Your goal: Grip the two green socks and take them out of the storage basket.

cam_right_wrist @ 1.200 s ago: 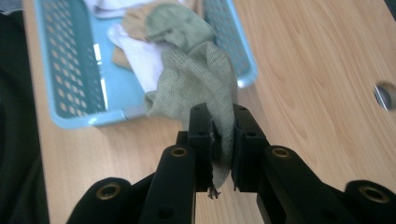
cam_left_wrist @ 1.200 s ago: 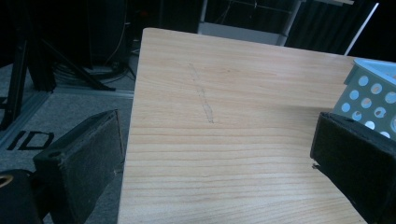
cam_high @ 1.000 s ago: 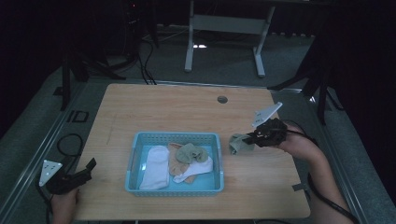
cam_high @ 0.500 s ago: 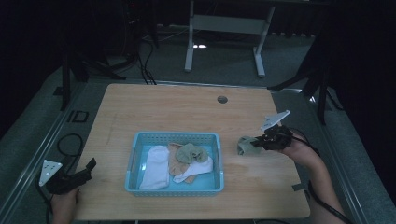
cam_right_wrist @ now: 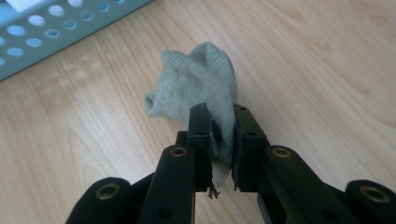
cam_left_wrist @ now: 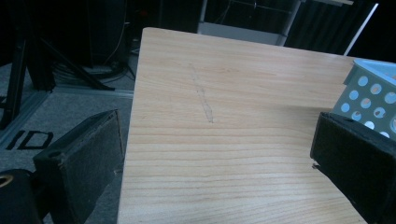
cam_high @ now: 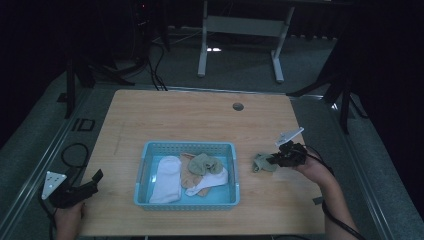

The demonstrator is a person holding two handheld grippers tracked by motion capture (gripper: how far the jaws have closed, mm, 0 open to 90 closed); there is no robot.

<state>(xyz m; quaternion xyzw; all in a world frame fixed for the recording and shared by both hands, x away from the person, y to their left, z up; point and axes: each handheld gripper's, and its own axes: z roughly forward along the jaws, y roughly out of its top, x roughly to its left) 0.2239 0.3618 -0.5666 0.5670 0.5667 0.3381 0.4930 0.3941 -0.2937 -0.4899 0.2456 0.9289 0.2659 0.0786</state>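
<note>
A light wooden table (cam_high: 200,120) carries a blue perforated basket (cam_high: 144,170) near its front edge. In the basket lie a white sock (cam_high: 166,178), a green sock (cam_high: 204,163), a tan piece of cloth (cam_high: 188,176) and another white piece (cam_high: 212,181), the green one resting on top of the others. To the right of the basket, on the bare table, the right tool (cam_high: 274,160) grips a grey-green sock (cam_right_wrist: 201,79): its two jaws are closed narrowly on the sock's near end, and the bunched rest of the sock lies on the wood just beside the basket's wall. The left tool (cam_high: 92,182) rests at the table's front left corner, its jaws spread wide with nothing between them, over the table edge and well apart from the basket.
</note>
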